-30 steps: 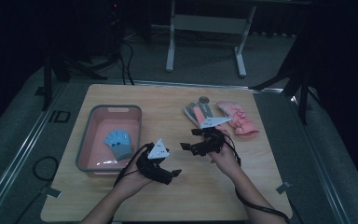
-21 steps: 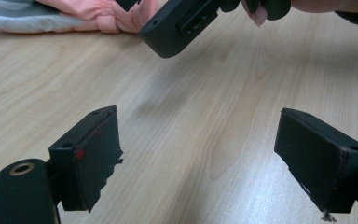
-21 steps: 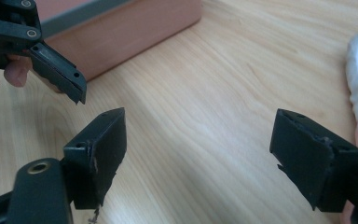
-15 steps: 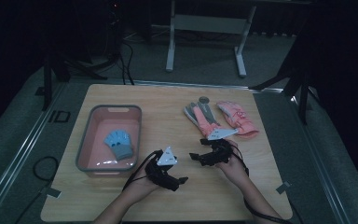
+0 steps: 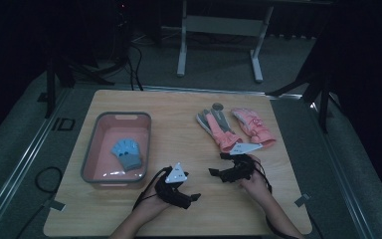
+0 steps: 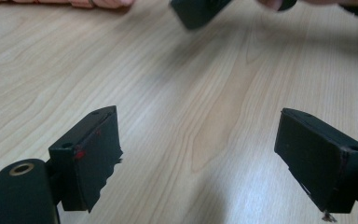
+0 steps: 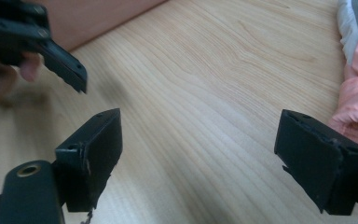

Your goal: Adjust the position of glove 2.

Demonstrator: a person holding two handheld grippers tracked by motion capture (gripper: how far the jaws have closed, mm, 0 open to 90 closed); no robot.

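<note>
Pale wood fills the space between both pairs of jaws, and neither tool holds anything. The left gripper (image 5: 195, 197) hangs low over the near part of the table (image 5: 179, 119), jaws spread wide with bare boards between them. The right gripper (image 5: 212, 172) sits a little farther in, its jaws just as wide and also empty. Its view catches pink fabric at the right edge.

That fabric belongs to the pink gloves (image 5: 234, 129), which lie side by side near the far right of the table, just beyond the right gripper. One blue glove (image 5: 127, 153) already lies in the pink bin (image 5: 90, 144) on the left, so my guess is the pink pair goes there next.

To do this well, the right gripper should approach the nearer glove at the cuff and come down flat, so one jaw slides under the fabric instead of pushing it along. From the high view the light is dim, and I cannot tell whether the two gloves overlap; if they do, pinch only the top one.
</note>
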